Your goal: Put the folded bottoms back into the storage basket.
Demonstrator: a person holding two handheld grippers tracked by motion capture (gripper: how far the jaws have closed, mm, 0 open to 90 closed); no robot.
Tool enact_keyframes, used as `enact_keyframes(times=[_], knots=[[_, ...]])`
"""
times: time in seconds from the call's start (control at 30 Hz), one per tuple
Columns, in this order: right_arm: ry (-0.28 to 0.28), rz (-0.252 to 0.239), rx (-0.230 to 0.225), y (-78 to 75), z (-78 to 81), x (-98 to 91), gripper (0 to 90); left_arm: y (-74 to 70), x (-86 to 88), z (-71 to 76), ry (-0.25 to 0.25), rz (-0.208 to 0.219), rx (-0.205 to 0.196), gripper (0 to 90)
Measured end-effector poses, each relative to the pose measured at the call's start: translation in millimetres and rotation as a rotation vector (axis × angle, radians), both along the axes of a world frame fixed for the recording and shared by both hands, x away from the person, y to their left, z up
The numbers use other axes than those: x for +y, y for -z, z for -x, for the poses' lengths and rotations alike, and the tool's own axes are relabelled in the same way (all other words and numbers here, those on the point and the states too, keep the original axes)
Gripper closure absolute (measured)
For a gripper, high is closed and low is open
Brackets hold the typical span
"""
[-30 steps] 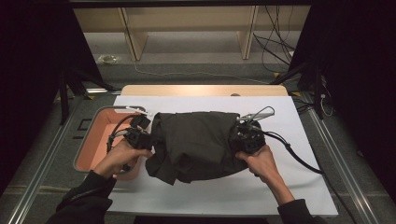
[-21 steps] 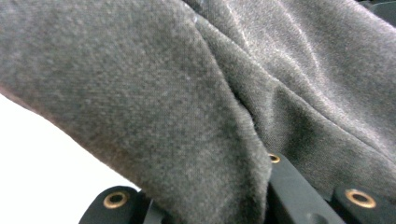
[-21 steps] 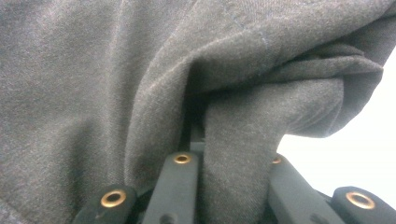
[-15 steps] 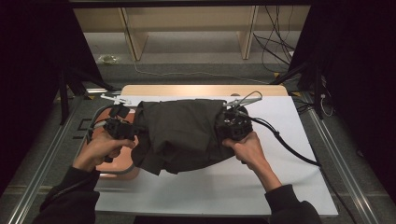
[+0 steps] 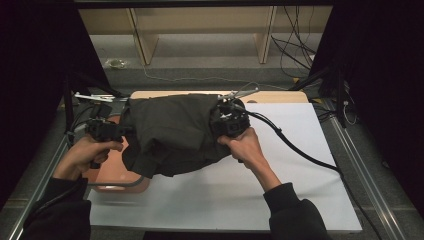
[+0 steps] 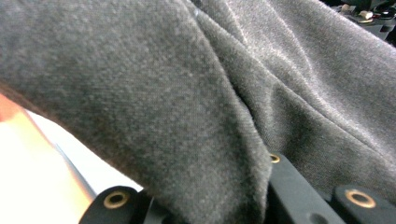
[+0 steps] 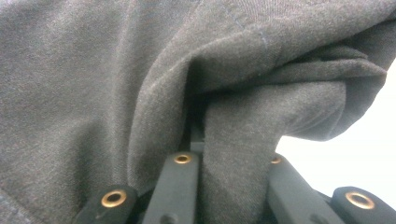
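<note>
A dark grey garment hangs stretched between two hand-held grippers above the left half of a white table mat, its lower edge drooping over a salmon-coloured tray that sits at the mat's left edge. In the high view the cloth spans from the left gripper, held in the person's left hand, to the right gripper, held in the right hand, and lies in loose folds with one corner sagging toward the tray's near rim.

In the left gripper view the black jaws are clamped on a thick fold of the garment, the fabric bunched between them, with a strip of the white mat and the tray's pale edge visible below left. The right gripper view shows its jaws likewise pressed together on a gathered fold of the same cloth, the white mat bright at the right edge.

A black cable trails from the right gripper across the mat toward the table's right side. Beyond the mat lie a wooden board and, farther back, pale wooden shelving legs.
</note>
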State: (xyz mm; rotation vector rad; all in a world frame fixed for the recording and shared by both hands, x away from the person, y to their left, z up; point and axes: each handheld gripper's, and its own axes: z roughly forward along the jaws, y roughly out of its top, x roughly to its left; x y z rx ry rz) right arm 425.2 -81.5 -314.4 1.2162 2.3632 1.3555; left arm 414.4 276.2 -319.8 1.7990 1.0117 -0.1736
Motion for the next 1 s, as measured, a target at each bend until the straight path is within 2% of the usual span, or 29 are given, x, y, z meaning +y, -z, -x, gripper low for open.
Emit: enact_keyframes(times=[0.23,0.4,0.5,1.0], knots=[[-0.030,0.001,-0.022,-15.5,-4.9,28.1,84.4,-6.4,25.6,2.6,-0.036,0.030,-0.010,83.4],[-0.046,0.002,-0.025,-20.3,-8.5,44.6,84.4,-9.9,42.2,4.6,-0.068,0.040,-0.020,83.3],[-0.057,0.006,-0.027,-22.8,-10.6,55.6,84.4,-11.6,50.5,7.4,-0.092,0.028,-0.029,83.2],[-0.093,0.020,-0.046,-31.8,-15.1,97.3,84.4,-12.7,88.7,12.5,-0.166,0.073,-0.035,83.2]])
